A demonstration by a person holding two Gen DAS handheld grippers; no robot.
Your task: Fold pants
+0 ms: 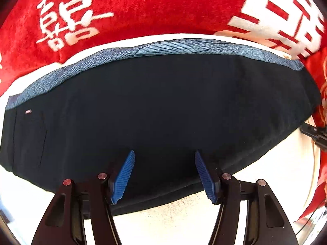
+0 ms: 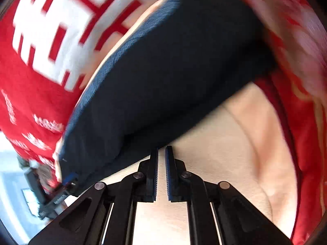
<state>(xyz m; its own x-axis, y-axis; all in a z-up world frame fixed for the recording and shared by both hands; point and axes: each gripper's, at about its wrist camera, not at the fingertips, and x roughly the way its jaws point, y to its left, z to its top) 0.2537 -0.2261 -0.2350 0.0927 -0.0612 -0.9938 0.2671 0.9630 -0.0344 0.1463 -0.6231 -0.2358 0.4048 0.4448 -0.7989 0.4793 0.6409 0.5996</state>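
Observation:
The dark navy pants (image 1: 159,106) lie folded lengthwise on a cream surface (image 1: 177,214), with a blue patterned lining strip (image 1: 163,48) along the far edge. My left gripper (image 1: 164,155) is open and empty, its blue pads (image 1: 123,177) over the near edge of the pants. In the right wrist view the pants (image 2: 173,71) run diagonally. My right gripper (image 2: 161,153) is nearly shut with a narrow gap, empty, its tips just at the pants' near edge. The left gripper (image 2: 67,181) shows at the pants' lower-left end; the right one (image 1: 314,134) shows at the right edge.
A red blanket with white characters (image 1: 143,6) lies behind the pants and also wraps the right side (image 2: 302,94). The cream surface (image 2: 235,153) stretches in front of the pants. The right wrist view is motion-blurred.

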